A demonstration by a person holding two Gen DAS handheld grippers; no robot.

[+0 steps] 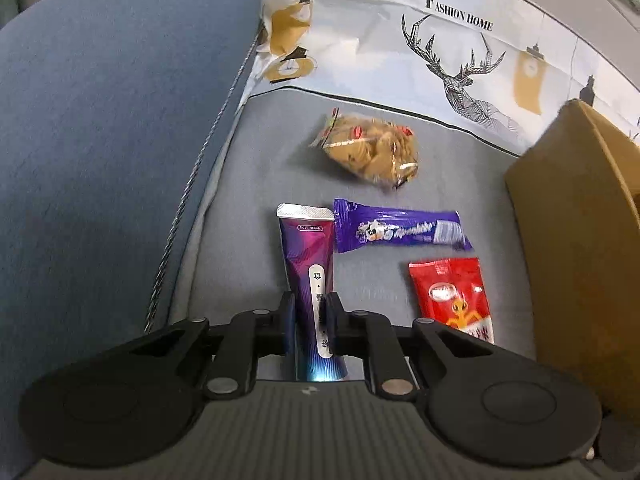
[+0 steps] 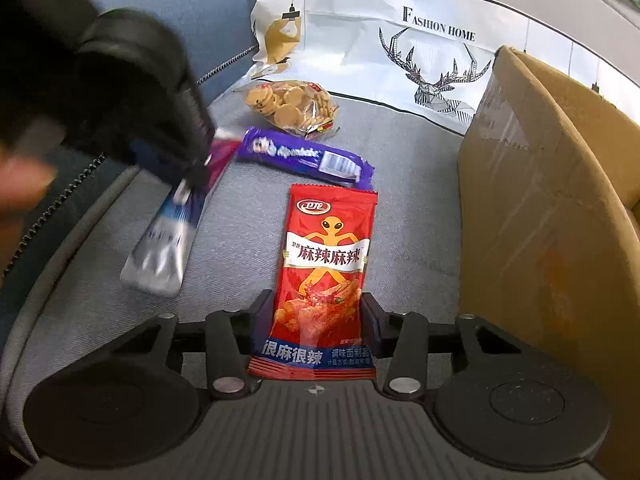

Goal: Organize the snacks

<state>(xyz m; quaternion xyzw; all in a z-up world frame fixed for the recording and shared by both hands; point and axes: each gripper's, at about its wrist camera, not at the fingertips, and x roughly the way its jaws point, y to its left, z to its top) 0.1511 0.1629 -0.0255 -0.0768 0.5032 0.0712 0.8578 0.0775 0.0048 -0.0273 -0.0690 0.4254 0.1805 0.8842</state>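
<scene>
Several snacks lie on a grey sofa seat (image 1: 248, 184). My left gripper (image 1: 311, 312) is shut on a purple tube-shaped pouch (image 1: 310, 256); the right wrist view shows that pouch (image 2: 172, 236) in the left gripper (image 2: 192, 168), blurred. My right gripper (image 2: 316, 312) has its jaws on both sides of a red spicy snack packet (image 2: 326, 264), close to its edges; the packet looks flat, not squeezed. The red packet also shows in the left wrist view (image 1: 454, 296). A purple bar wrapper (image 1: 400, 230) (image 2: 304, 158) and a clear bag of biscuits (image 1: 370, 148) (image 2: 292, 106) lie farther back.
A brown cardboard box (image 1: 580, 240) (image 2: 540, 200) stands at the right, close to the red packet. A white cushion with a deer print (image 1: 460, 64) (image 2: 432, 68) is at the back. The blue armrest (image 1: 100, 140) rises at the left.
</scene>
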